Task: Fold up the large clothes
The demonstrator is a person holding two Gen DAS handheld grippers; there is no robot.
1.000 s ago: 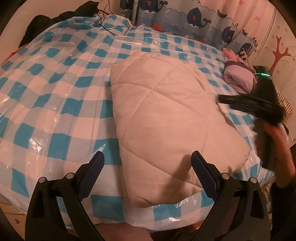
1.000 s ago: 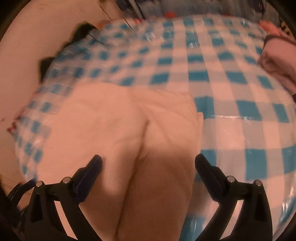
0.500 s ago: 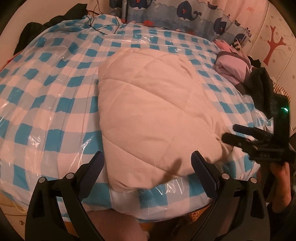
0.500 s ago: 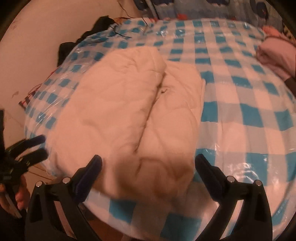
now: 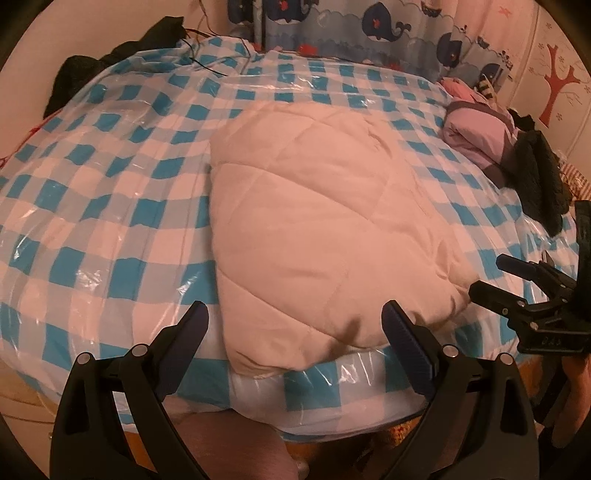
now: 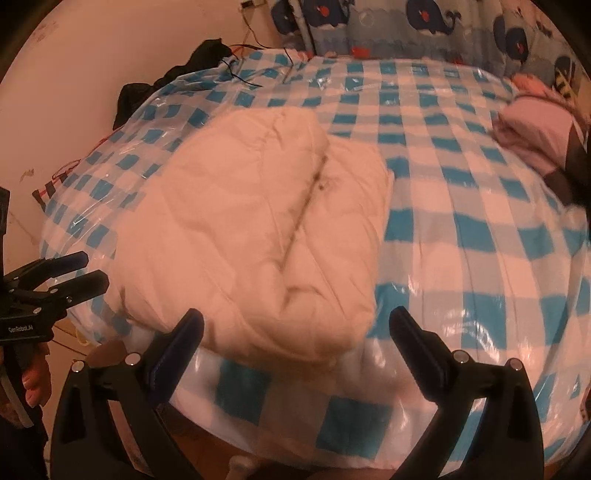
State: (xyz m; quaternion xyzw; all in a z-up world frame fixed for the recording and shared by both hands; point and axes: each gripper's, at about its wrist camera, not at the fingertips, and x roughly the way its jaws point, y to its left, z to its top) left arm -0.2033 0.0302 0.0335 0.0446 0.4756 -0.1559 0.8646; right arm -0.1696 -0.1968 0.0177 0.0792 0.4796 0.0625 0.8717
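A cream quilted garment (image 5: pixel 317 229) lies folded into a thick rectangle on the blue-and-white checked bed (image 5: pixel 110 192), near its front edge. It shows in the right wrist view (image 6: pixel 258 229) too, with a fold seam running down its middle. My left gripper (image 5: pixel 295 332) is open and empty, held back just off the garment's near edge. My right gripper (image 6: pixel 295 332) is open and empty, also held back at the bed's front edge. The right gripper shows at the right of the left wrist view (image 5: pixel 491 275), and the left gripper at the left of the right wrist view (image 6: pixel 85 269).
The bed is covered in clear plastic film. Folded pink clothes (image 5: pixel 476 136) and a dark garment (image 5: pixel 539 181) sit at the right edge. Black clothing (image 5: pixel 110 62) lies at the far left corner. Whale-print curtains (image 5: pixel 369 29) hang behind the bed.
Both grippers have pulled back from the garment toward the bed's front edge. The right gripper has come down from over the garment to beside its right corner.
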